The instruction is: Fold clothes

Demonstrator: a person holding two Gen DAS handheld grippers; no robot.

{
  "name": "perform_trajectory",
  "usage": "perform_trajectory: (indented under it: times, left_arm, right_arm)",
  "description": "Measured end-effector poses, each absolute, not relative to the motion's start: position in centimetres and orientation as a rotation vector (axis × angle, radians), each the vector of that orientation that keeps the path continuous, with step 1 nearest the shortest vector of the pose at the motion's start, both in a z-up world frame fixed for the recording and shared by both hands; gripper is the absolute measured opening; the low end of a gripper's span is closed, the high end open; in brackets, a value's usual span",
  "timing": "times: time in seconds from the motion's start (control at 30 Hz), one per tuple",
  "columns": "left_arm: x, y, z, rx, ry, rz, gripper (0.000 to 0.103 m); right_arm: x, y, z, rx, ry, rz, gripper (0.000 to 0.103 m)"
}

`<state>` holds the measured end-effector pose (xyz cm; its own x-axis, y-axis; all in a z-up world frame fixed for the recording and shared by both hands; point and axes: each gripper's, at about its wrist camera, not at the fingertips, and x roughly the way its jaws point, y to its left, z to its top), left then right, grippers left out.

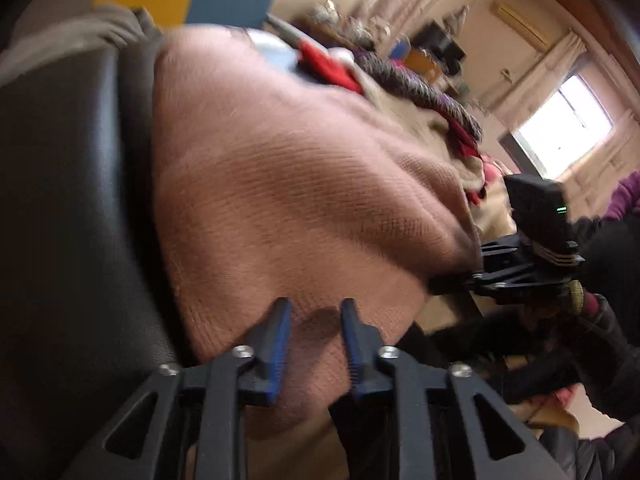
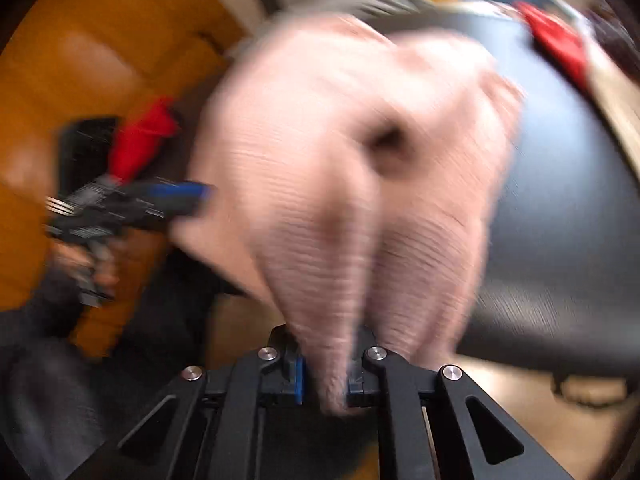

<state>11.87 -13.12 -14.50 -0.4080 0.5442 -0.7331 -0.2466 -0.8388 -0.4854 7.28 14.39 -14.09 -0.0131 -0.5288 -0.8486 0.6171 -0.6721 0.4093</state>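
A pink knitted garment [image 1: 304, 208] lies draped over a black leather surface [image 1: 60, 184]. My left gripper [image 1: 316, 312] is open, its blue-padded fingers [image 1: 276, 332] just above the fabric's near edge, with nothing between them. My right gripper [image 2: 326, 360] is shut on a bunched fold of the same pink garment [image 2: 360, 168], which hangs up and away from it, blurred by motion. The right gripper also shows in the left wrist view [image 1: 444, 282], at the garment's right edge. The left gripper shows in the right wrist view [image 2: 188, 196], beside the garment's left edge.
A pile of other clothes, red [image 1: 328, 64] and dark striped [image 1: 420, 88], lies beyond the pink garment. The black leather surface [image 2: 560, 184] extends right in the right wrist view. An orange wall or door [image 2: 100, 60] stands at left. A window [image 1: 564, 128] is far right.
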Motion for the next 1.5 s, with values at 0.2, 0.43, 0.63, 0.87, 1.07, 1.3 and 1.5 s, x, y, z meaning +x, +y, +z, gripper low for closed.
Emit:
perform_trajectory:
  times: [0.2,0.43,0.63,0.87,1.07,1.3,1.5]
  left_arm:
    - [11.7,-12.7,-13.8,-1.341,-0.379,2.287,0.022]
    - [12.0,-12.1,-12.7,-1.254,-0.413,2.362,0.024]
    - [11.4,-11.6,-12.0,-1.215,-0.391,2.360,0.027]
    - [10.4,-11.3,-13.6,-1.261,-0.416,2.335,0.027]
    - [10.8,-10.5,-13.5,-1.258,-0.320,2.341,0.027]
    - [10.1,-10.5,-13.4,-1.301,-0.340,2.311,0.028]
    - [10.0,-10.0,-13.6,-1.297,-0.335,2.332,0.028]
  right_arm:
    - [6.9,17.0,-10.9,1.327,-0.108,-1.841,0.058]
    - [2.0,18.8,-6.4,1.102,-0.434,-2.000,0.103]
    - [-2.5,16.6,-9.9,1.184,-0.567,-1.994,0.076]
    - [-4.4,13.4,-10.6,1.289,-0.399,-2.098,0.018]
    - [0.3,12.1,-6.1,1.175,0.262,-2.390,0.012]
    - [0.3,18.7,-12.1,1.315,-0.275,-2.330,0.013]
    - [-1.6,19.1,-9.6,1.111,-0.656,-2.038,0.084]
